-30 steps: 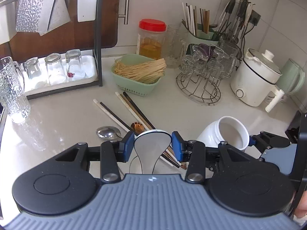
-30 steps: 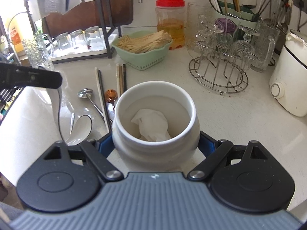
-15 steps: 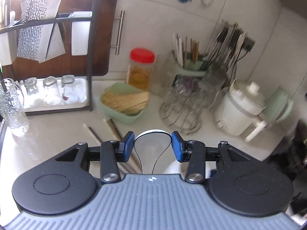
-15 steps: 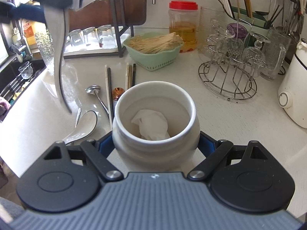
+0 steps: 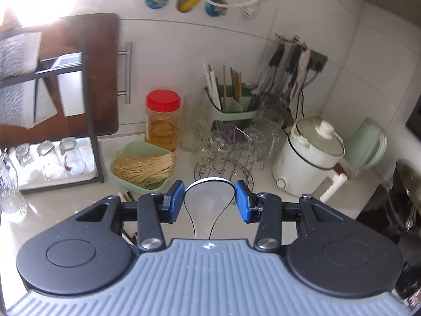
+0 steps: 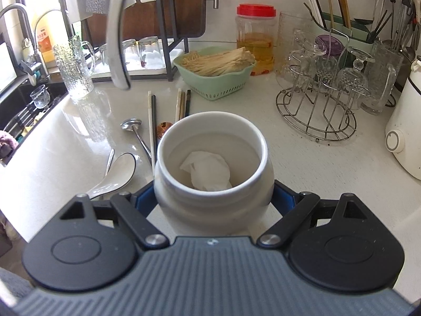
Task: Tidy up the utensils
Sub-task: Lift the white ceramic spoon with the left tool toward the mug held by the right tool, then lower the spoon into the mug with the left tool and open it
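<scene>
Left gripper (image 5: 209, 201): its blue pads clamp the bowl of a white ceramic soup spoon with a dark rim (image 5: 209, 197), held in the air above the pale stone counter (image 6: 302, 163) (in the right wrist view the spoon's handle hangs at upper left). Right gripper (image 6: 213, 200): its jaws close around the belly of a white ceramic utensil jar (image 6: 210, 181), which holds a crumpled white paper. A second white ceramic spoon (image 6: 115, 173) lies near the counter's left edge, just left of the jar. Beside it lie a metal spoon (image 6: 134, 129) and several loose chopsticks (image 6: 152, 115), between the jar and a green plastic basket of thin wooden sticks (image 6: 215, 71) towards the back edge.
</scene>
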`<state>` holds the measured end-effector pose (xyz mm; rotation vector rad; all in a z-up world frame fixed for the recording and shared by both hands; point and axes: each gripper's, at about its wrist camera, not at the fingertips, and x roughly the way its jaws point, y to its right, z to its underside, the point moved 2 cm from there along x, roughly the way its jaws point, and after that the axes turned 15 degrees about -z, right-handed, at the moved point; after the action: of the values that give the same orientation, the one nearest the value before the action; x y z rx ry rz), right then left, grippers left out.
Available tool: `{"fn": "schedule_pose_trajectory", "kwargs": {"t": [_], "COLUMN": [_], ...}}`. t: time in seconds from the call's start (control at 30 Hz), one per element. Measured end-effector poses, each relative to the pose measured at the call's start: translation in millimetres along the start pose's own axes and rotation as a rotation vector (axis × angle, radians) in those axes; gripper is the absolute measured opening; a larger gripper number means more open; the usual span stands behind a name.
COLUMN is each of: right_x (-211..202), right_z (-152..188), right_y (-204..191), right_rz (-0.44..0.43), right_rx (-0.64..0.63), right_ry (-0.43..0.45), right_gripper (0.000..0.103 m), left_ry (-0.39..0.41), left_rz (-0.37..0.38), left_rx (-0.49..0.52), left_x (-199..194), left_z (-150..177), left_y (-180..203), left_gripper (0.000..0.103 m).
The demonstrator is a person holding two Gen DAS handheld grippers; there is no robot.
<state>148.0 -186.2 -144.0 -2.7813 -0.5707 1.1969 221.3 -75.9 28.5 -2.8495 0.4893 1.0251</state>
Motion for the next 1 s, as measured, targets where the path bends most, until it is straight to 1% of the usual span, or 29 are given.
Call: {"fn": "schedule_pose_trajectory", "kwargs": {"t": [0.2,0.27,0.4,0.5,0.73,0.83,0.9,1.0], "right_x": [0,0,-1,-2,-3,-3,-3,-3], "right_z": [0,0,3,2,3,2,3,4], "right_y": [0,0,-1,-1,-1,-1,-1,0], "right_rz": [-0.005,-0.006,-0.012,-0.016,-0.019,-0.021,-0.022,-0.026], "right_rx": [-0.015,-0.018,-0.027,-0.026,-0.022,-0.019,-0.020,-0.024], "right_ry": [0.002,0.005,0.016,0.018,0.027,0.030,0.031,0.033], "right_gripper": [0.091,0.091,0.091,0.091,0.091,0.091,0.091,0.091], "left_ry": [-0.028,-0.032,-0.074,-0.065,-0.032,-0.029,-0.041,-0.041], "left_rz": [0.023,0.030,0.049,0.044,0.058,0.061,0.063,0.060], "left_rx": [0.060,0.061,0.066,0.086,0.079,0.084,0.085,0.098], "left_x": [22,29,44,45,37,39,43,48], "left_z": [14,19,28,28,17,18,20,28], "left_y": [22,26,36,42,48,52,53,56], "left_gripper": [0.048,0.048,0.048,0.048,0.048,0.048,0.048,0.048]}}
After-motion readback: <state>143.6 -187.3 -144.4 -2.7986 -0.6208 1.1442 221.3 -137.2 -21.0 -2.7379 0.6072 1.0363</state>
